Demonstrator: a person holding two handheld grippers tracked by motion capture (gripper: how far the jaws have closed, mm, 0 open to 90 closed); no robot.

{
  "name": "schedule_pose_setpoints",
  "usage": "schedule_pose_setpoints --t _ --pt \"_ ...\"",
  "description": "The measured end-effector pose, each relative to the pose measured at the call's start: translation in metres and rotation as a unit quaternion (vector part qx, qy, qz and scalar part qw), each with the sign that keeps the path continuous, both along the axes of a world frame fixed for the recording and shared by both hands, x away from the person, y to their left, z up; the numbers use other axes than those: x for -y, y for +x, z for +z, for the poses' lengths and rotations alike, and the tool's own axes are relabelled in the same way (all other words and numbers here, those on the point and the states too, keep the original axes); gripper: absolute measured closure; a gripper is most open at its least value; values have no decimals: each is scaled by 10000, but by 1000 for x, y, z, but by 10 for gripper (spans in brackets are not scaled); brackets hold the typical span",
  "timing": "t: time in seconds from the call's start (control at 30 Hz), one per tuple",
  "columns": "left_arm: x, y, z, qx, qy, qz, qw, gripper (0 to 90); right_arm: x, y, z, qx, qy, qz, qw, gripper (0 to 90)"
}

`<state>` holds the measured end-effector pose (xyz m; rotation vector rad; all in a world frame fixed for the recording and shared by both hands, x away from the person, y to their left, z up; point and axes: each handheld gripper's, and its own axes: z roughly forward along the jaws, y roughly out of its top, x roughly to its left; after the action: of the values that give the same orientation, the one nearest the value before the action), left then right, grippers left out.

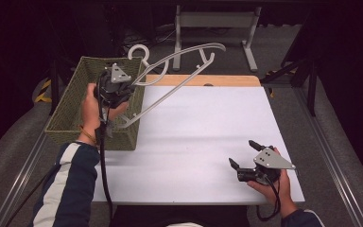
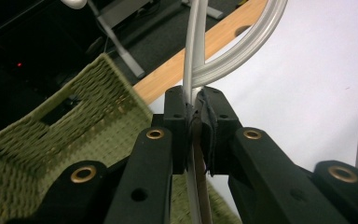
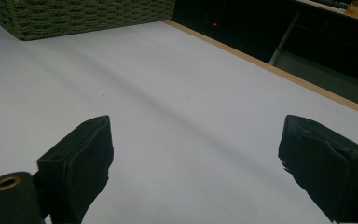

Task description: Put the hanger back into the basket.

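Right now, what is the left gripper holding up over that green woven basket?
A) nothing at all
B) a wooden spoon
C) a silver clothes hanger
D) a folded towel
C: the left gripper has its fingers clamped on a thin bar of the silver clothes hanger, which slants up over the green woven basket and the table's far edge.

Navy sleeve [image 1: 71, 184] (white stripe), black fingers [image 2: 177, 116] with brass screws

The hanger [image 1: 179, 71] looks like smooth, pale grey plastic with a slight sheen. The basket [image 1: 71, 111] is rough woven green fibre. The counter [image 1: 208, 137] is matt white with a wooden edge.
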<state>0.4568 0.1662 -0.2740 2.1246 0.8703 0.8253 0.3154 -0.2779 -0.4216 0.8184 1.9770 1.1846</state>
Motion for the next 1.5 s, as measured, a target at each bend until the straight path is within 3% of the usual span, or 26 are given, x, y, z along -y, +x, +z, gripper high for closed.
schedule_pose_setpoints --t 0.57,0.63,0.9,1.0,1.13,1.27,1.5 --pt "-72 38 -24 -202 -42 628 9978 818 0 2 -3 -82 -51 -24 10000 106" --pt "-80 41 -26 -255 -138 671 9973 818 -1 2 -3 -91 -67 -13 9999 105" --pt "-103 56 -37 -258 118 1029 9943 817 -3 2 -3 -110 -95 6 9999 105" --pt "-106 58 -40 -290 70 1076 9937 817 -1 2 -3 -105 -97 -3 9999 105" --pt "-109 64 -45 -361 236 1045 9936 816 0 2 -3 -115 -80 -25 9999 105" --pt "-112 72 -54 -497 400 1133 9915 817 -1 1 -4 -128 -132 -2 9998 104" --pt "-132 76 -69 -783 296 1452 9859 816 1 2 -4 -124 -136 -32 9998 104"
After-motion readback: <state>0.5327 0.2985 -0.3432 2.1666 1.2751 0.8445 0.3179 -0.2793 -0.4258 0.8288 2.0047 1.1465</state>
